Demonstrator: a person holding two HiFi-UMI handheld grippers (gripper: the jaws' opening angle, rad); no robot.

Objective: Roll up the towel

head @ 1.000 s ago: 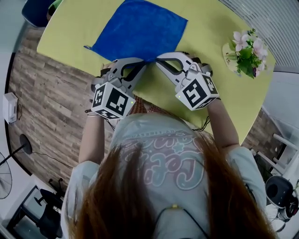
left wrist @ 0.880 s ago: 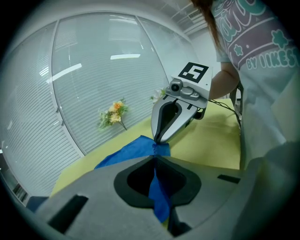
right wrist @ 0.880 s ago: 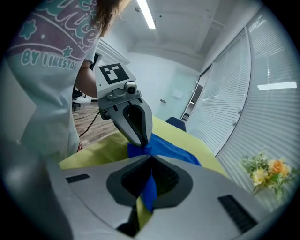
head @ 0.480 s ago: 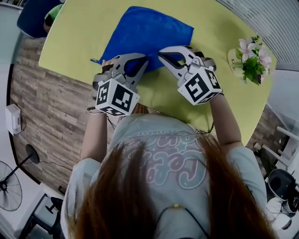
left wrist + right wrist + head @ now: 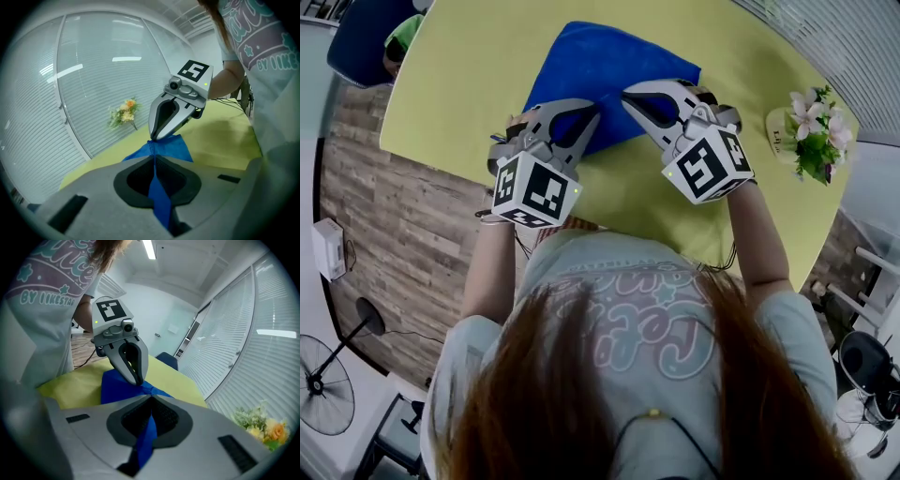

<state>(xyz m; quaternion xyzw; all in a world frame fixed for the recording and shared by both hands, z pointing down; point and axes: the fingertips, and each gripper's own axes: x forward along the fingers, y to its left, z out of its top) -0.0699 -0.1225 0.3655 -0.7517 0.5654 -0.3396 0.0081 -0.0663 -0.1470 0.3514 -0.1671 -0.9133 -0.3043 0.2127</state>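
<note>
Left tool (image 5: 586, 117) and right tool (image 5: 630, 97) are both clamped tight on the towel (image 5: 609, 56) at its near edge, side by side (probably so it lifts evenly to start the roll). The rest lies on the table (image 5: 469, 84).

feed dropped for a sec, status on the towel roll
Left tongs shut on towel, near edge. Right tongs likewise, edge lifted. Flowers off to the side, clear.

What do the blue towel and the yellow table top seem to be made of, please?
The towel looks like soft, matte cloth, perhaps microfibre: it creases and drapes limply, with no shine. The table top looks smooth and matte yellow, possibly laminate or a fitted cover; the pictures leave that open.
</note>
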